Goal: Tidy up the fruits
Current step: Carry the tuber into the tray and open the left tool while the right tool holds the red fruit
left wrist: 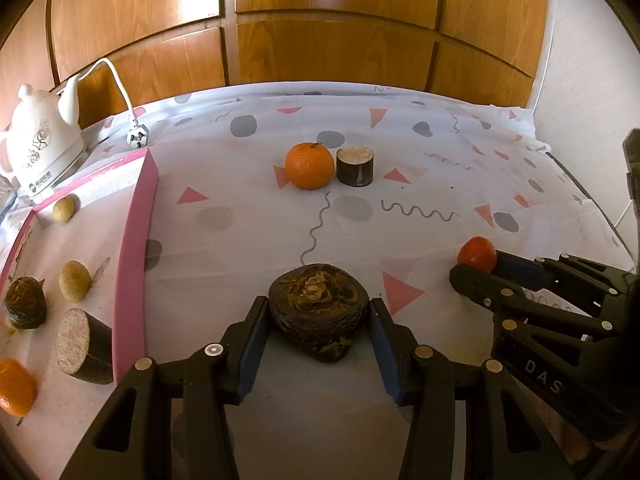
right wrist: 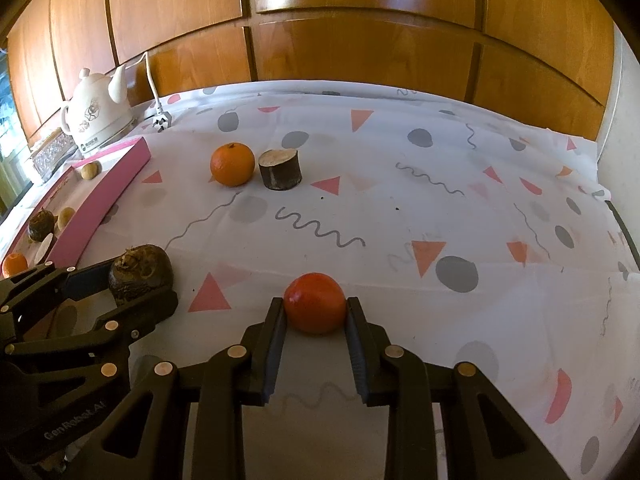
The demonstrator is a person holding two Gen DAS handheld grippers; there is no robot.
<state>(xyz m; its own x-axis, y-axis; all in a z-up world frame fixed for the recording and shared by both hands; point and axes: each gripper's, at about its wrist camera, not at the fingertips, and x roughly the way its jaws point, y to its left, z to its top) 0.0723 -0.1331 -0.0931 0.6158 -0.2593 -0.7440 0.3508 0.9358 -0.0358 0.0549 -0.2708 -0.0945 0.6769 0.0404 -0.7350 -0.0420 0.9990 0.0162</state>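
Two fruits are gripped at once, so the step in hand is judged to be the pick-up that precedes delivery to the pink tray, where sorted pieces already lie. The left hand-held gripper is seen pinching a dark, wrinkled, flattened fruit between its blue pads, with that fruit resting on the patterned cloth of the desk just to the right of the pink tray. The right hand-held gripper is closed on a small red-orange fruit, which is found farther to the right of the pink tray, well apart from its wall; whether it is already lifted off the cloth cannot be told. The dark fruit is shown with a rough, fibrous crown and a dull brown-black skin, while the red-orange one is smooth, round and glossy. Beyond these, farther from the cameras and to the right of the pink tray, an orange and a dark cut cylinder with a pale face are left standing side by side, touching or nearly so. Inside the pink tray two pale oval pieces, another dark wrinkled fruit, a cut cylinder and an orange are laid out. The next move is judged to call for a lift clear of the tray's raised wall, and placement beside matching pieces.
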